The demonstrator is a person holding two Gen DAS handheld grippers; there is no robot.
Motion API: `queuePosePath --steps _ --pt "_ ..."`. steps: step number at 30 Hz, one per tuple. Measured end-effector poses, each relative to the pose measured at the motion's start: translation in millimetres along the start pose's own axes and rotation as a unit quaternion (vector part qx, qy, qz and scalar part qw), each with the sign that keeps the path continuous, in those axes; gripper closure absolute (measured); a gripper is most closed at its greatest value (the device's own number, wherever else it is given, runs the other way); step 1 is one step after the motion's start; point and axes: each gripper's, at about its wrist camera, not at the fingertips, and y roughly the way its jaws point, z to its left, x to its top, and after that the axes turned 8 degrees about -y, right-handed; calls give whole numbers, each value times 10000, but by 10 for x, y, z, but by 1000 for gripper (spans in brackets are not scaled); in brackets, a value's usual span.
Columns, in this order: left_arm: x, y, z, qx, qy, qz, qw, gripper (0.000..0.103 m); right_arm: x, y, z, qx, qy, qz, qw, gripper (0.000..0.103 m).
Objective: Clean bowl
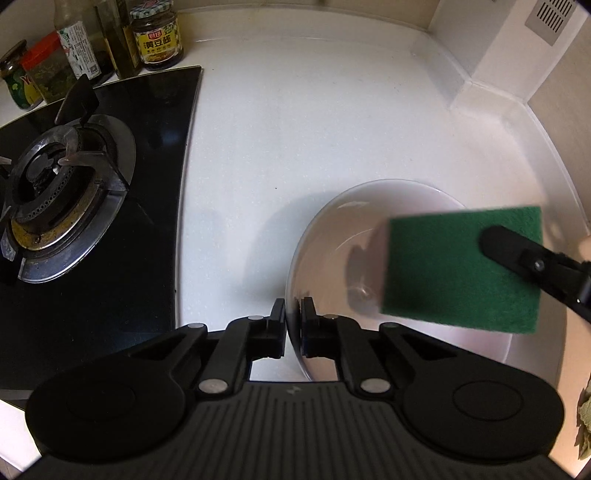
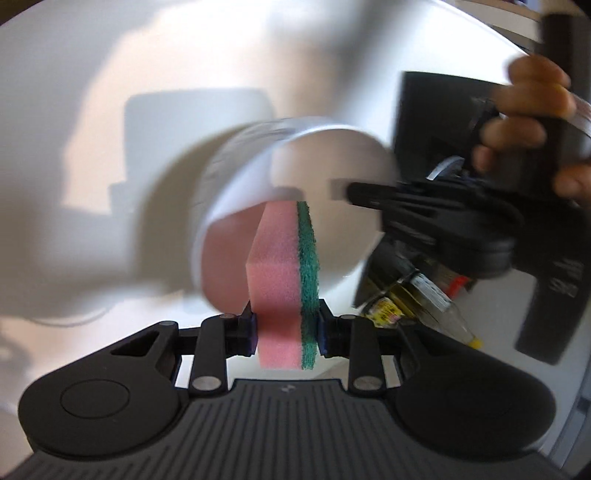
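Note:
A white bowl [image 1: 332, 236] sits tilted on the white counter. My left gripper [image 1: 293, 321] is shut on the bowl's near rim, one finger inside and one outside. My right gripper [image 2: 286, 332] is shut on a sponge [image 2: 284, 280] with a pink body and a green scouring face. In the left wrist view the sponge [image 1: 450, 266] is held over the inside of the bowl, green face toward the camera, with a right finger [image 1: 517, 251] across it. In the right wrist view the bowl [image 2: 325, 158] is blurred just beyond the sponge, and the left gripper [image 2: 443, 206] holds its right edge.
A black glass hob with a gas burner [image 1: 55, 184] lies left of the bowl. Jars and bottles [image 1: 155, 33] stand at the back left. A white wall corner [image 1: 498, 85] rises at the back right. The person's hand [image 2: 528, 107] grips the left tool.

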Motion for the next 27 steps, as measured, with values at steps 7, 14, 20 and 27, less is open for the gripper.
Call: queuePosePath --steps 7,14,20,27 --pt "62 19 -54 -118 105 29 9999 93 -96 -250 -496 1633 1882 -701 9659 77" --pt "77 43 -102 -114 209 -19 9997 88 -529 -91 -953 2976 4764 -1555 8126 77" --pt "111 70 -130 -47 300 -70 9995 85 -951 204 -859 3264 7096 -1738 5997 77" --pt "159 60 38 -198 -175 200 9995 88 -1214 343 -406 3123 8521 -1732 3827 77"
